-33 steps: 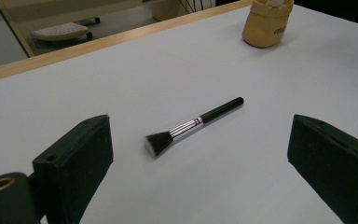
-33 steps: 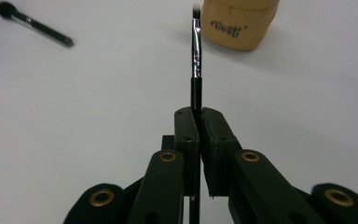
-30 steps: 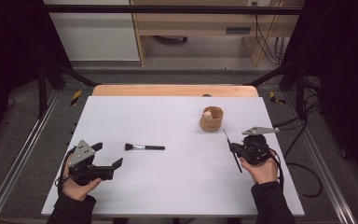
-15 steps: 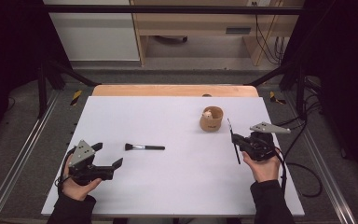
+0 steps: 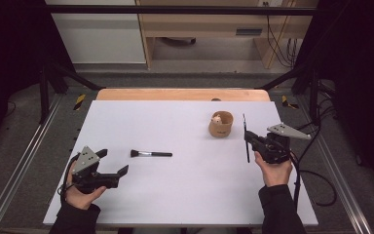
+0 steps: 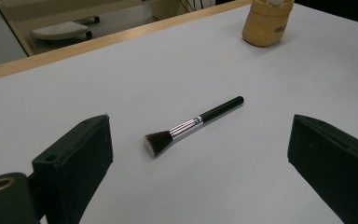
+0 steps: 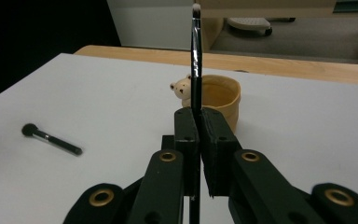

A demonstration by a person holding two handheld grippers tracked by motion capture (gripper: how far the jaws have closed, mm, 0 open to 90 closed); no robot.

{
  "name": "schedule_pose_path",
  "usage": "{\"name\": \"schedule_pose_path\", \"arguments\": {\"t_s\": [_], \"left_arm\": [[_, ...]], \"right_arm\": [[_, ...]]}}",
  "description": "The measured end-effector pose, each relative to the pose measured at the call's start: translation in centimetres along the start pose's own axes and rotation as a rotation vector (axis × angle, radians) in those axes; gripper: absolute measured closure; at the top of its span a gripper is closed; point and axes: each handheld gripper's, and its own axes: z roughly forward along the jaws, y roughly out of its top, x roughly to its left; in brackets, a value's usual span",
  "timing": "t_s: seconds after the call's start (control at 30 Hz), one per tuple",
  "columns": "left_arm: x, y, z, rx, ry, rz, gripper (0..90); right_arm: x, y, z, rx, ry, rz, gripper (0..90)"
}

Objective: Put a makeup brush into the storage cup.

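The right gripper (image 5: pixel 251 142) sits at the right of the high view, just right of the tan cup (image 5: pixel 221 124). Its jaws are closed on a thin dark brush (image 5: pixel 246 139), which stands nearly upright through them. In the right gripper view the thin dark brush (image 7: pixel 196 56) rises from between the clamped jaws to the top centre of the frame, bristle tip uppermost, in front of the tan cup (image 7: pixel 221 100). A small bear figure (image 7: pixel 182 91) shows at the cup's left rim.

The left gripper (image 5: pixel 113 168) rests at the lower left of the high view, held in the person's hand, jaws spread wide with nothing between them. A short powder brush (image 5: pixel 150 154) lies flat on the white table (image 5: pixel 185 195), left of centre, apart from both grippers. In the left gripper view the powder brush (image 6: pixel 191 125) lies at frame centre, ahead of the open jaws, bristles toward the lower left.
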Motion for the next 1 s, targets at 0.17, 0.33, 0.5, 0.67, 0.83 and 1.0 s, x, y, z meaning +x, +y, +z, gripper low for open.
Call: {"name": "schedule_pose_path", "arguments": {"t_s": [0.17,0.33,0.5,0.67,0.83,1.0], "left_arm": [[0.0,0.0,0.0,-0.001,-0.001,-0.001,5.8],[0.1,0.0,-0.1,-0.004,0.002,-0.008,5.8],[0.1,-0.1,0.0,-0.001,0.002,-0.008,5.8],[0.1,-0.1,0.0,-0.004,0.002,-0.008,5.8],[0.3,-0.1,-0.1,-0.009,0.001,-0.01,5.8],[0.4,-0.2,-0.1,-0.012,0.0,-0.014,5.8]], "right_arm": [[0.0,0.2,0.3,-0.026,-0.004,0.005,85.7],[0.0,0.8,0.9,-0.041,-0.01,0.013,85.7],[0.0,1.5,1.2,-0.065,-0.016,0.017,85.7],[-0.1,2.1,1.4,-0.082,-0.027,0.016,85.6],[-0.1,2.6,1.9,-0.097,-0.035,0.026,85.6],[-0.1,3.1,2.3,-0.12,-0.048,0.029,85.6]]}}
